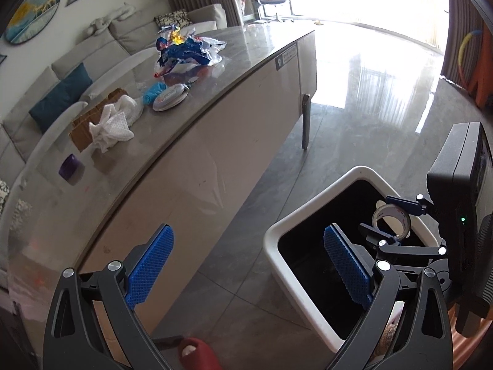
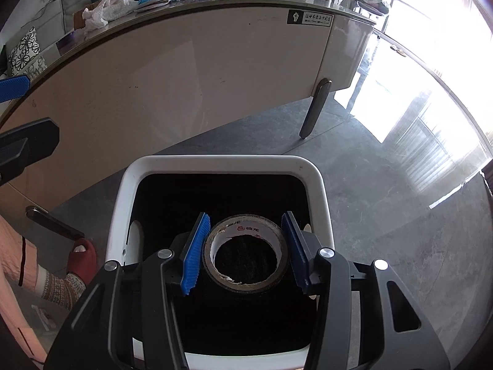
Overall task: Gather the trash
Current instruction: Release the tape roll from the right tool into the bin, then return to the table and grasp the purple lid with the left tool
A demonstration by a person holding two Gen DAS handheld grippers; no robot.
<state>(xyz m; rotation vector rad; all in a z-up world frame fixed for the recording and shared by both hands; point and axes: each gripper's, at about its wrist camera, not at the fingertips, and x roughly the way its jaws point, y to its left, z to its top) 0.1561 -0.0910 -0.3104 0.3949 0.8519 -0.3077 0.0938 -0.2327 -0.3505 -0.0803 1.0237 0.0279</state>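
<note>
Blue ribbed fingers point(image 2: 194, 252) of the right gripper point(image 2: 246, 251) are clamped on a roll of tape point(image 2: 246, 248), one pad pressed to each side of the ring, and the roll hangs directly above the dark mouth of the white bin point(image 2: 222, 164). You can see straight through the roll's cardboard core into the black liner below. From the left wrist view the same roll point(image 1: 391, 220) shows small, pinched over the far corner of the bin point(image 1: 271, 231), with the right gripper point(image 1: 389, 220) reaching in from the side.

Over on the left gripper point(image 1: 243, 268), the two blue pads stand wide apart with nothing between them; one sits over the bin's opening, the other out over the side of the table point(image 1: 215, 141) next to the bin.

Up on that table, well away from the bin, more rubbish waits: a crumpled white cloth point(image 1: 112, 126) on a brown piece of cardboard point(image 1: 83, 123), a purple cap point(image 1: 71, 166), a round flat lid point(image 1: 171, 97) beside a blue wad point(image 1: 154, 92), and a heap of blue and clear wrappers point(image 1: 188, 49) furthest from the bin.

Beside the bin, on the grey floor, a person's foot in a red slipper point(image 2: 83, 257).
</note>
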